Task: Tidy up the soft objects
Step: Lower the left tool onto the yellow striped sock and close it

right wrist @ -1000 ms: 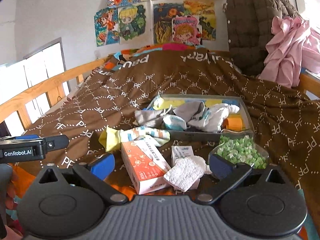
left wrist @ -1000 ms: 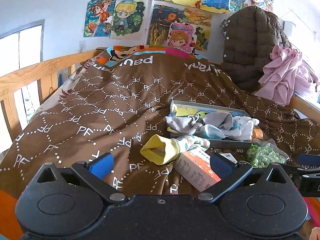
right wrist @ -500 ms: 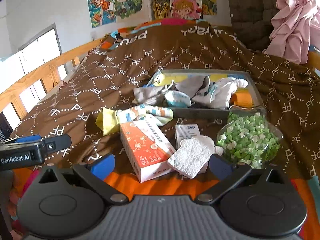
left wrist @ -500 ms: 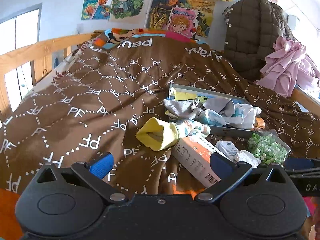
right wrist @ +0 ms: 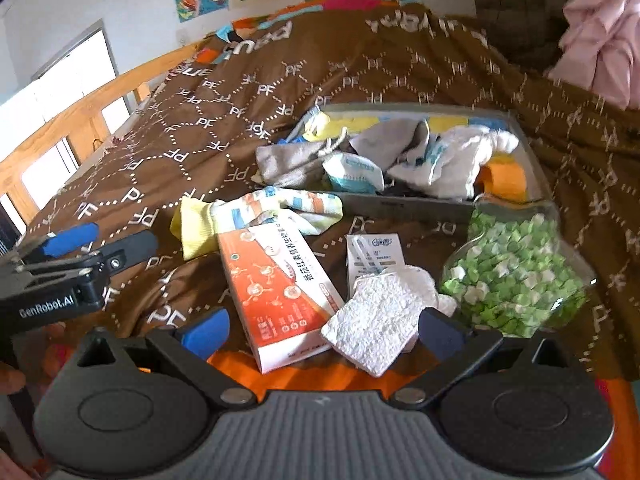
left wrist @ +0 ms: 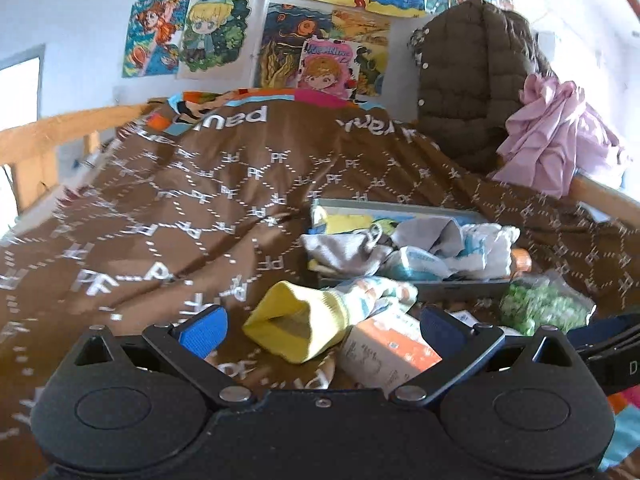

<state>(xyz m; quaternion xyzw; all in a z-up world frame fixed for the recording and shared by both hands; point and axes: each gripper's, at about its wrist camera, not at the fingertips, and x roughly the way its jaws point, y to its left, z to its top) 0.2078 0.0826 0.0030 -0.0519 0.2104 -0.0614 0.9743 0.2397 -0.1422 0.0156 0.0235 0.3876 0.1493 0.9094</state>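
Brown quilt point(right wrist: 224, 120): covering the bed, serving as the work surface for every loose item.
Left gripper point(left wrist: 320, 326): hovering low over the yellow-cuffed sock point(left wrist: 316, 320), fingers spread wide and grasping nothing; sock cuff sitting between the blue pads, probably the next pick.
Right gripper point(right wrist: 320, 330): fingers likewise spread and empty, framing the white towel square point(right wrist: 376, 320) and the end of the orange carton point(right wrist: 276, 280).
Grey tray point(right wrist: 404, 206): lying mid-bed, acting as the collection bin; holding a grey sock, a white-and-blue sock, a wrapped soft pack and an orange piece, over a yellow-and-blue printed base.
Sock position: lying outside the tray, just beside its near wall, toe end resting against the carton.
Towel square position: lying on a small white packet point(right wrist: 374, 252), near the bed's front edge.
Clear bag point(right wrist: 516, 276): holding green and white paper stars, touching the tray's near right corner.
Task state: appearing part done, with two soft items remaining outside the tray.
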